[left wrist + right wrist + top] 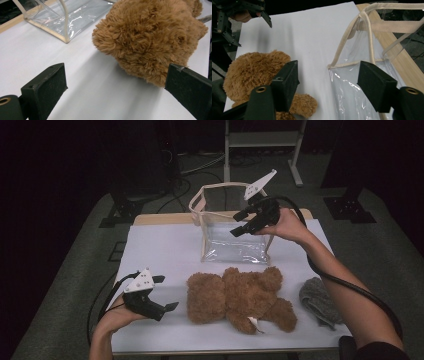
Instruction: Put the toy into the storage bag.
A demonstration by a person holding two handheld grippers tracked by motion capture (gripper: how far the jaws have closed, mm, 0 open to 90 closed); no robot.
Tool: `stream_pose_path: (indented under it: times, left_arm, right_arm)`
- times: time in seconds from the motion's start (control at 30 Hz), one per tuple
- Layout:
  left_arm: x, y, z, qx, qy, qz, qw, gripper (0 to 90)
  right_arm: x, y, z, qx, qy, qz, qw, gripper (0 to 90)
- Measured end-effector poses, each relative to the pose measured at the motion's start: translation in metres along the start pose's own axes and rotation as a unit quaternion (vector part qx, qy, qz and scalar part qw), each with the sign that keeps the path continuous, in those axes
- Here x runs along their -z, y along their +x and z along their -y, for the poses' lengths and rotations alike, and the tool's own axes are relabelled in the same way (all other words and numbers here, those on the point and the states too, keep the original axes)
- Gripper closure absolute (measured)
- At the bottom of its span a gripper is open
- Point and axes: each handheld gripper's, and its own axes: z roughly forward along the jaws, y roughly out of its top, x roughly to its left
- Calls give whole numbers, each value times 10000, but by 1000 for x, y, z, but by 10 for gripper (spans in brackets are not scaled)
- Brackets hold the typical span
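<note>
A fluffy brown teddy bear (240, 297) lies on the white table (160, 250) near the front edge. Behind it stands a clear plastic bag (235, 247) with beige trim and handles, its mouth facing up. My left gripper (167, 292) rests low on the table just left of the bear's head (150, 37); its jaws stand open and empty. Over the bag's front rim (352, 62) hovers my right gripper (234, 224), jaws apart with nothing pressed between them. In the right gripper view the bear (254, 72) sits lower left.
A grey cloth (320, 302) lies on the table right of the bear, beside my right forearm. The table's wooden back edge (160, 218) runs behind the bag. Dark stands and cables occupy the floor beyond.
</note>
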Motion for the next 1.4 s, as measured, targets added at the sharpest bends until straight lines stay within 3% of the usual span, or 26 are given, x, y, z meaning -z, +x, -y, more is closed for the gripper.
stream_pose_path:
  times: [0.3, 0.67, 0.87, 1.13, 1.27, 1.4]
  left_arm:
    - [2, 0, 3, 44, 52, -13, 10000, 31]
    - [6, 1, 6, 42, 61, -40, 10000, 31]
    - [6, 1, 7, 67, 47, -55, 10000, 31]
    - [8, 0, 7, 66, 55, -63, 9999, 31]
    - [8, 0, 7, 61, 69, -63, 9999, 30]
    - [8, -1, 6, 62, 61, -59, 9999, 31]
  right_arm:
    - [-3, -14, -16, 93, 125, 146, 9998, 349]
    - [-11, -36, -15, -84, 195, 201, 9996, 426]
    - [-16, -43, -11, -151, 312, 186, 9992, 562]
    - [-21, -43, -6, -160, 504, 145, 9985, 787]
    - [-20, -42, -5, -131, 509, 145, 9985, 861]
    - [-21, -37, -6, -104, 605, 123, 9980, 869]
